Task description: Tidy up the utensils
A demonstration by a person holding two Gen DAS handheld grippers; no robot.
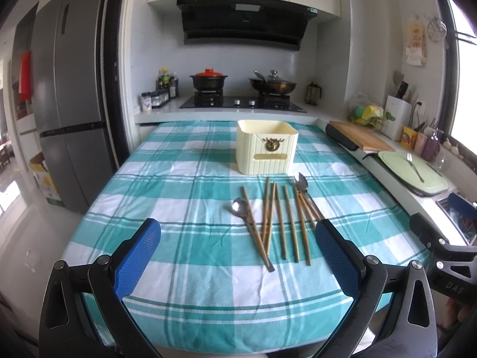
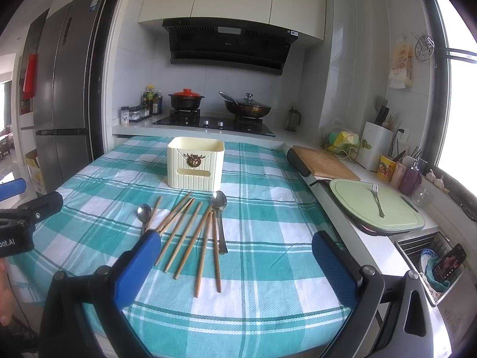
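Several wooden chopsticks lie fanned out on the teal checked tablecloth. Two metal spoons rest among them: one on the left, one on the right. Behind them stands a cream utensil holder, seemingly empty. My left gripper hovers open near the table's front edge, short of the chopsticks. My right gripper is open too, its left finger overlapping the left spoon's handle in view.
A counter runs along the right with a wooden board, a green board holding a fork and a sink rack. The hob with pots is behind; a fridge stands left.
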